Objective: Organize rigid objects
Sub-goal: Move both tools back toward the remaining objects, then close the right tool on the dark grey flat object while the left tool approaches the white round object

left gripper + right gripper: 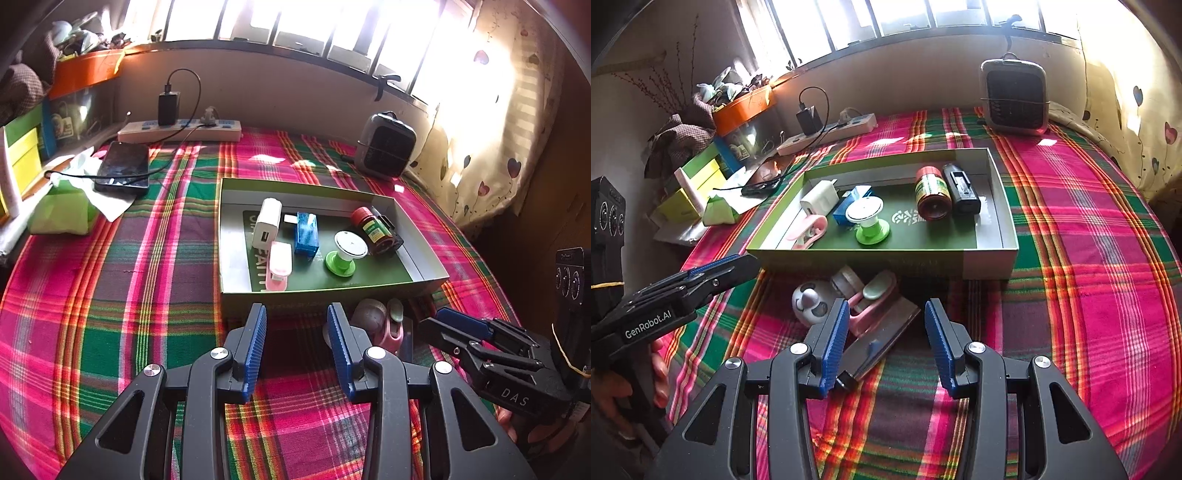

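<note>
A shallow green box (314, 292) on the plaid cloth holds a white charger (266, 223), a blue case (306, 233), a pink clip (280, 267), a green-and-white spool (345, 253), a red-capped bottle (371, 225) and a black block (962, 190). In front of the box (864, 255) lie a white round panda-face object (810, 302), another pink clip (875, 295) and a flat grey piece (886, 332). My left gripper (297, 317) hangs open just short of the box's near wall. My right gripper (886, 310) is open over the flat grey piece, holding nothing.
A power strip (181, 129) with a black adapter, a dark phone (123, 166) and a green tissue pack (61, 212) lie at the back left. A small grey heater (1014, 96) stands at the back right. Stacked boxes (698, 184) line the left edge, a curtain the right.
</note>
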`<state>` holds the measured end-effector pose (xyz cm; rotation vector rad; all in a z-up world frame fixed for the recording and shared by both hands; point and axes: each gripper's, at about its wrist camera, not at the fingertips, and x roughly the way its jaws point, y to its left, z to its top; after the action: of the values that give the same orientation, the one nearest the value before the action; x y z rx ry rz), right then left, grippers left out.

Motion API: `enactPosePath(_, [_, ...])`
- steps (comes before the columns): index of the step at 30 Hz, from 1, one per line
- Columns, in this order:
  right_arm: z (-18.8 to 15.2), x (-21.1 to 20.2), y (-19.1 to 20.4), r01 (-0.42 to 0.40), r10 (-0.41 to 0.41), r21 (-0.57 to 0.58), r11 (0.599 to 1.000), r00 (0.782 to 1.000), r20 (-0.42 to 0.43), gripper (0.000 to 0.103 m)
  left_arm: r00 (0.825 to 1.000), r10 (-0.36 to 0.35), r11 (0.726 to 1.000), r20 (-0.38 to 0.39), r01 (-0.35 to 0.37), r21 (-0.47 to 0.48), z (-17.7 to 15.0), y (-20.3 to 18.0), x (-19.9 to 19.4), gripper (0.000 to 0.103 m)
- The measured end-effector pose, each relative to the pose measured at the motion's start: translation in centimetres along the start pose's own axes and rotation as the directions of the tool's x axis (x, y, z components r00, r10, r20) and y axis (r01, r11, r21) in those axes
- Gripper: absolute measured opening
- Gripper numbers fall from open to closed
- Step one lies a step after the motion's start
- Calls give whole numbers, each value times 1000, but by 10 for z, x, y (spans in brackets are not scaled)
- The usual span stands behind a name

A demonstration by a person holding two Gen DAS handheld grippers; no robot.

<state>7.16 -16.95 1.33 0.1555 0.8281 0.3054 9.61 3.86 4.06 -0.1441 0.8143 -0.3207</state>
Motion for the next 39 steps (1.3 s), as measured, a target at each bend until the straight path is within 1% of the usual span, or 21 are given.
enactPosePath(7, [-11,7,13,40,-41,-17,999,999,-31,44,1000,-7,1000,-13,7,1,-13,-1,-5,33])
enactPosePath(14, [-14,16,21,109,-110,-31,994,992,-54,45,1000,-10,1000,-29,10,-6,-23,1,-6,34])
enactPosePath(15, [-13,17,21,124,-125,-28,992,990,-61,47,999,-10,1000,-31,10,-8,-24,1,-6,34])
enactPosePath(16, [-14,19,21,138,-140,-29,990,988,-64,52,999,-10,1000,-33,9,-8,-24,1,-6,34])
enactPosePath(18, [-15,18,19,161,-163,-33,986,985,-58,56,999,-9,1000,-36,8,-8,-25,1,-6,34])
enactPosePath(20, [-15,17,17,181,-183,-35,983,982,-57,56,999,-11,1000,-38,11,-7,-25,1,-5,34])
enactPosePath(22, [-16,17,14,202,-204,-32,979,977,-62,56,999,-12,1000,-43,12,-5,-25,0,-4,34])
enactPosePath(32, [-20,10,-4,250,-252,-42,967,966,-51,56,997,-29,999,-71,30,10,-25,-9,5,34])
enactPosePath(36, [-18,9,-10,244,-246,-41,969,968,-50,56,996,-38,999,-82,39,11,-24,-13,10,34])
enactPosePath(38, [-18,9,-12,244,-246,-41,969,968,-48,52,995,-43,999,-86,44,11,-24,-14,12,34])
enactPosePath(39, [-18,8,-14,248,-249,-40,968,967,-47,47,995,-43,999,-90,44,9,-23,-15,14,34])
